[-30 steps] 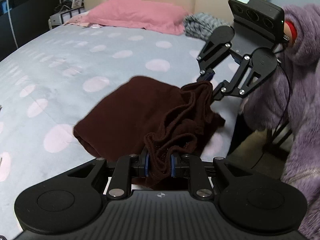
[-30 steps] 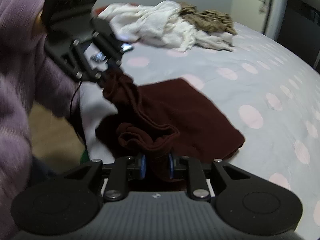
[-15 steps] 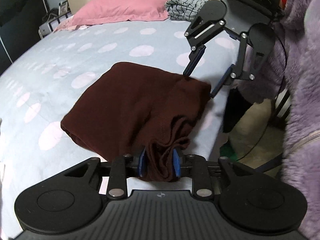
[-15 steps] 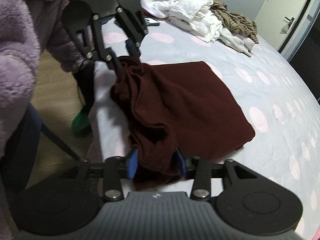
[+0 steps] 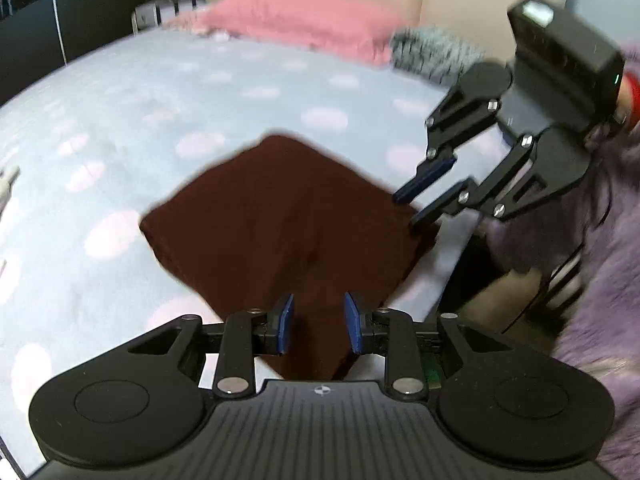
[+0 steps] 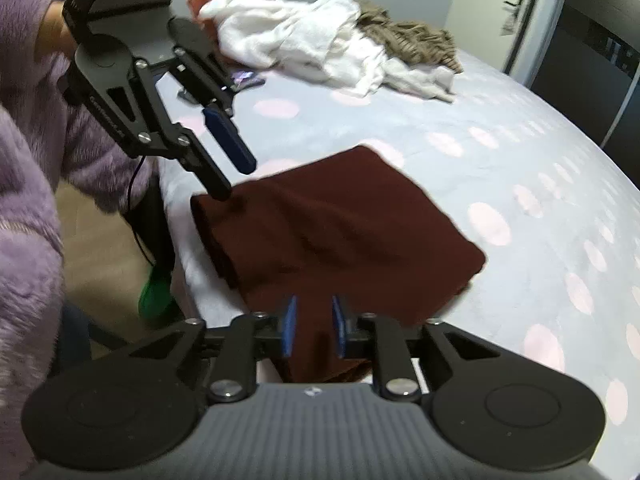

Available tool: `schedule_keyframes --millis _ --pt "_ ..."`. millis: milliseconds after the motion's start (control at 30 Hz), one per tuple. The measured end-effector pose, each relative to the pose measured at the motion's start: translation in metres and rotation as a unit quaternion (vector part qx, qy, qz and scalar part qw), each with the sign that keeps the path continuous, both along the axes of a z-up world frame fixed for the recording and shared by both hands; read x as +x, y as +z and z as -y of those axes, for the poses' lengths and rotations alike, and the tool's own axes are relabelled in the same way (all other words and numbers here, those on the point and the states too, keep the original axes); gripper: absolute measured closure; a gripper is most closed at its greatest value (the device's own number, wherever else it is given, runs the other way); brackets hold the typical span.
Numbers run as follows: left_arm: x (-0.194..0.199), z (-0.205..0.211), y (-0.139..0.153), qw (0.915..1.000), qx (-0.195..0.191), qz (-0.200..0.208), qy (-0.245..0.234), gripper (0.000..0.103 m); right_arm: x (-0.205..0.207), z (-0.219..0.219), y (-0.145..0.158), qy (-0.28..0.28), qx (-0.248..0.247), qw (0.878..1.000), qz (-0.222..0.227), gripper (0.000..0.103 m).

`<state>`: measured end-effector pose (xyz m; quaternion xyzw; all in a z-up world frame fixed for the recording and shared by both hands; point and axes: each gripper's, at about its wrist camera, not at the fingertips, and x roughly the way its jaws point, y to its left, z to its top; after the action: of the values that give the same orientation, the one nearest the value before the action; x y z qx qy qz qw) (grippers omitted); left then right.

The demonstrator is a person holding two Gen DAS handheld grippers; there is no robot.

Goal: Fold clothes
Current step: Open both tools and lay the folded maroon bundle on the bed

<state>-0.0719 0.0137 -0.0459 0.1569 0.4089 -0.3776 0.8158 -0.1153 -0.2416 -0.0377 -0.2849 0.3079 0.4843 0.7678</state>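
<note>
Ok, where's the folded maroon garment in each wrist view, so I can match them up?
Left wrist: maroon garment centre frame, a diamond whose near corner runs between the left tongs.
Right wrist: lower centre, running between the right tongs.
Shared landmark: the spotted bedsheet beneath it.

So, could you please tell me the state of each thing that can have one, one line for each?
Dark red garment: folded flat on the bed, released.
Left gripper: open, pads apart over the garment's near corner, gripping nothing.
Right gripper: jaws closing, pads not pressing the cloth under them.
White clothes: crumpled in a pile, unfolded.
Brown garment: crumpled, unfolded.
Pink pillow: lying flat at the headboard.
</note>
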Motion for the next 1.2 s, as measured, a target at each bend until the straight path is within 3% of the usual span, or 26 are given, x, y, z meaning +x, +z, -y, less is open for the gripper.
schedule_keyframes --millis 100,200,300,433,533,600,733,833,1000,1133,1200 --pt "0.008 0.004 -0.02 0.9995 0.022 -0.021 0.007 0.08 0.006 -0.006 -0.016 -0.001 -0.023 1.0 -0.014 0.082" --pt "0.014 0.006 -0.03 0.9993 0.021 -0.028 0.01 0.08 0.012 -0.008 -0.03 -0.008 -0.037 0.999 -0.031 0.082" --pt "0.013 0.006 -0.02 0.9996 0.017 -0.019 0.009 0.08 0.015 -0.006 -0.032 -0.016 -0.032 0.998 -0.044 0.082" --pt "0.007 0.0 0.006 0.9997 -0.016 0.005 0.015 0.08 0.012 -0.004 -0.015 -0.022 -0.014 0.999 -0.027 0.08" --pt "0.019 -0.005 0.019 0.9956 -0.048 0.027 0.075 0.08 0.02 0.003 0.006 -0.061 0.031 0.997 -0.028 0.079" --pt "0.031 -0.006 0.022 0.9882 -0.062 0.037 0.135 0.08 0.031 0.005 0.015 -0.112 0.065 0.991 -0.031 0.074" --pt "0.05 0.005 0.023 0.9675 -0.064 0.059 0.237 0.08 0.054 -0.001 0.016 -0.255 0.109 0.96 -0.032 0.074" --pt "0.062 0.013 0.018 0.9594 -0.071 0.062 0.266 0.08 0.064 -0.01 0.008 -0.316 0.119 0.941 -0.026 0.074" --pt "0.074 0.02 0.011 0.9545 -0.061 0.072 0.283 0.08 0.083 -0.02 -0.005 -0.362 0.126 0.923 -0.038 0.074" --pt "0.082 0.015 0.001 0.9547 -0.065 0.063 0.283 0.083 0.095 -0.025 -0.01 -0.377 0.133 0.916 -0.04 0.075" --pt "0.085 0.013 -0.007 0.9558 -0.062 0.055 0.282 0.084 0.095 -0.028 -0.012 -0.373 0.13 0.918 -0.033 0.078"
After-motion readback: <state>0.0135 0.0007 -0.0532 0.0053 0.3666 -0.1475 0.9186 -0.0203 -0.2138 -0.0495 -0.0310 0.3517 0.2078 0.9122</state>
